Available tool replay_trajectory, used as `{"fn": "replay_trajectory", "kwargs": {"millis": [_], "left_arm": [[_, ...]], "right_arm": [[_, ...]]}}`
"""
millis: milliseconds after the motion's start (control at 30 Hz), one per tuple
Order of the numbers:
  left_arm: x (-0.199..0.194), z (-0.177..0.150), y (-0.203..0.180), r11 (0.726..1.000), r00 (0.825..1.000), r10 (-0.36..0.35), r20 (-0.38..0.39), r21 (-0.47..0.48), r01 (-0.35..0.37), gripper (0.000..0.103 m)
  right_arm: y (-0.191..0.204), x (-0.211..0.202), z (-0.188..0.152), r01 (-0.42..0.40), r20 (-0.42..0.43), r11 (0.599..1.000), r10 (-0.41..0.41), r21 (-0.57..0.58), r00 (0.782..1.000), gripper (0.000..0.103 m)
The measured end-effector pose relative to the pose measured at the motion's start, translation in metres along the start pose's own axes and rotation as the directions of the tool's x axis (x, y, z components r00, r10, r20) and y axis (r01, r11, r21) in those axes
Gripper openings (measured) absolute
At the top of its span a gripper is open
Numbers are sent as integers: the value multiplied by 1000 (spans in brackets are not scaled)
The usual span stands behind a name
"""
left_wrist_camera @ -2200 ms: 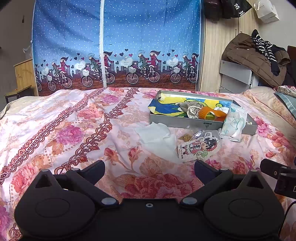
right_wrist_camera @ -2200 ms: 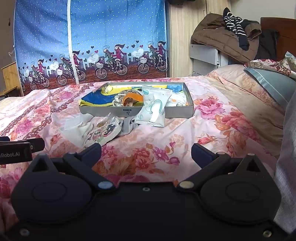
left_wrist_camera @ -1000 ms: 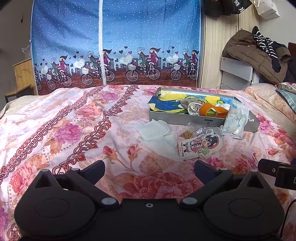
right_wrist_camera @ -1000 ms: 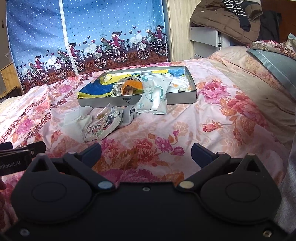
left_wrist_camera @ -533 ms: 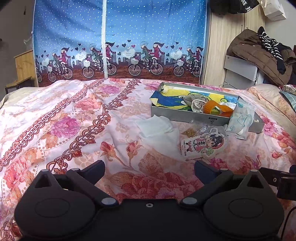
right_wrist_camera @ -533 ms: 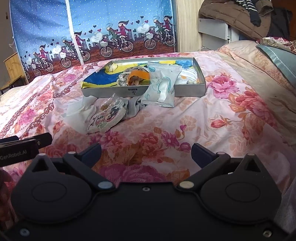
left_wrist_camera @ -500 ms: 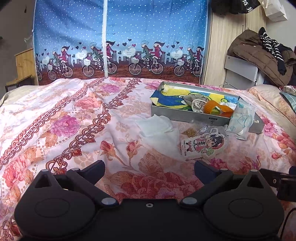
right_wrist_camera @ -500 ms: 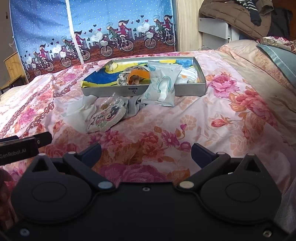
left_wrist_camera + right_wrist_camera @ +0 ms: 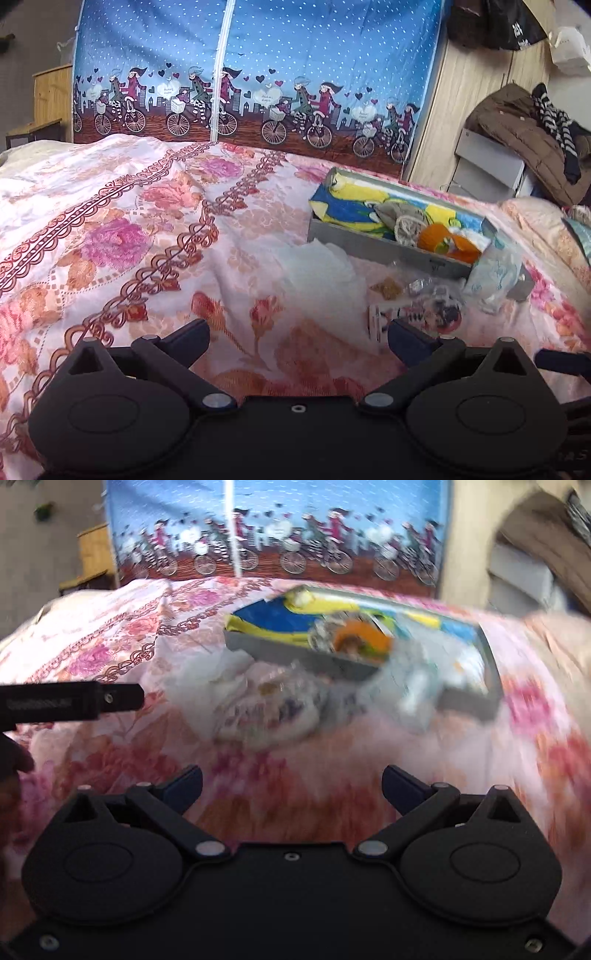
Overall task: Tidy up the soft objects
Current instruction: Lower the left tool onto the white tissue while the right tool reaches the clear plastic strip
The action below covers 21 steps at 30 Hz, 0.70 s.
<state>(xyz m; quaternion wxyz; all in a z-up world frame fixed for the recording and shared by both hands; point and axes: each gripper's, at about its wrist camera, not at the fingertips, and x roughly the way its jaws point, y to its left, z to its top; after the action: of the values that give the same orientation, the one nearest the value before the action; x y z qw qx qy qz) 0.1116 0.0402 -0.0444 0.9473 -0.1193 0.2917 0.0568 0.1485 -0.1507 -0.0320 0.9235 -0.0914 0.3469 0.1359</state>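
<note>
A grey tray (image 9: 373,246) (image 9: 284,653) lies on the floral bedspread, holding a blue-yellow cloth (image 9: 347,212), a grey soft item (image 9: 400,214) and an orange one (image 9: 443,240) (image 9: 364,635). A pale packet (image 9: 493,271) (image 9: 413,686) leans over its front rim. In front lie a white cloth (image 9: 321,266) (image 9: 207,672) and a cartoon-print pouch (image 9: 432,314) (image 9: 273,712). My left gripper (image 9: 298,338) is open and empty, short of the white cloth. My right gripper (image 9: 291,782) is open and empty, just short of the pouch. The right view is blurred.
A blue bicycle-print wardrobe (image 9: 258,74) stands behind the bed. A brown coat (image 9: 517,129) lies on a grey cabinet at right. A wooden stand (image 9: 48,99) is at far left. The left gripper's finger (image 9: 70,701) shows at the right view's left edge.
Both grippers have moved forward toward the items in front of the tray. The right one has swung left and is moving fast, blurring its view. Nothing has been taken hold of.
</note>
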Motion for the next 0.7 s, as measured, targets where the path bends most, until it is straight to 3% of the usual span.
{"fn": "replay_trajectory", "kwargs": {"millis": [100,200,300,433,567,633,700], "left_arm": [[18,13,5,999,999,-33,38,-25,34,102],[45,28,5,998,999,-46,5,-45,46,102],[76,40,6,994,995,-73,-66,-80,68,102],[96,44,11,987,992,-105,-73,-129,95,100],[105,38,17,984,988,-135,-72,-127,125,96],[111,38,16,984,987,-140,-74,-119,131,92],[117,39,14,982,984,-161,-79,-117,151,83]], "right_arm": [[6,26,20,-23,-17,999,23,-31,1000,103],[9,44,32,-23,-5,999,23,-23,1000,102],[5,56,31,-72,-9,996,73,47,997,102],[-2,59,21,-138,-1,987,138,81,990,99],[-8,60,18,-192,24,972,191,138,981,83],[-10,62,16,-207,33,966,205,152,978,81],[-12,63,13,-219,51,961,213,168,976,66]]}}
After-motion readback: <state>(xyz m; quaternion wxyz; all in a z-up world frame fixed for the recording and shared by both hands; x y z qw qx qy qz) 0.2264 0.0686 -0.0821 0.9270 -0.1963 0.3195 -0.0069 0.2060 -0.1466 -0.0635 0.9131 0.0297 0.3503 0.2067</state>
